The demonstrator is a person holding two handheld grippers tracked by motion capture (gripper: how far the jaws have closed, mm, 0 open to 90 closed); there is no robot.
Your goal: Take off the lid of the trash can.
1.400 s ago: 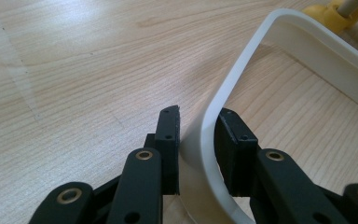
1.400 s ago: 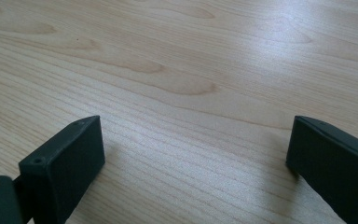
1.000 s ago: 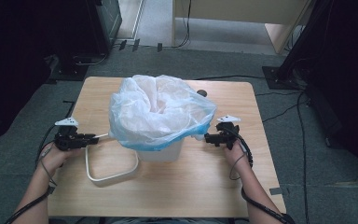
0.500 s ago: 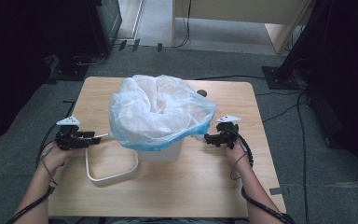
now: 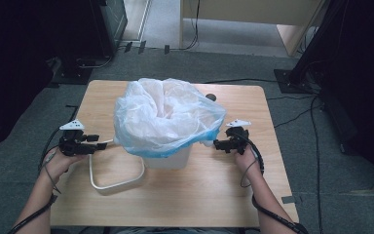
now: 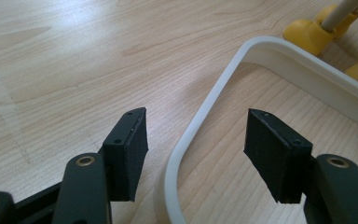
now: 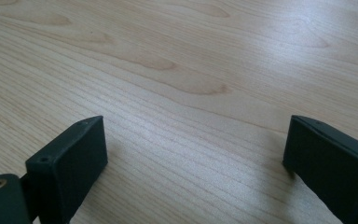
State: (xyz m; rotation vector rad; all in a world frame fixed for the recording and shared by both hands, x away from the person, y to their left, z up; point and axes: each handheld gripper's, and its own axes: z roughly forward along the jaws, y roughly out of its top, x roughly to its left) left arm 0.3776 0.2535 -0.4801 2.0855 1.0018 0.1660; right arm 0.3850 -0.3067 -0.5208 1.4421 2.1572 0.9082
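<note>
From above, a white bin (image 5: 168,156) stands mid-tabletop (image 5: 214,195), its body mostly hidden under a billowing translucent bag (image 5: 168,117) with a blue edge. The left tool (image 5: 102,143) sits just left of the bin and the right tool (image 5: 215,144) just right of it. Along the left tool (image 6: 193,140), its jaws have just been opening and stand released astride a white ring (image 6: 205,112) lying beside the bin and cut off below; the right tool (image 7: 193,154) is released over bare wood.

Light wood-grain surface (image 5: 126,204) standing on grey carpet floor (image 5: 39,117); dark equipment cabinet (image 5: 104,22) sitting at far left; pale wooden furniture (image 5: 253,9) standing at far centre; black stand base (image 5: 289,78) resting at right; black cables (image 5: 292,100) trailing across carpet; overhead light glaring softly on the wood; room edges lying in shadow
</note>
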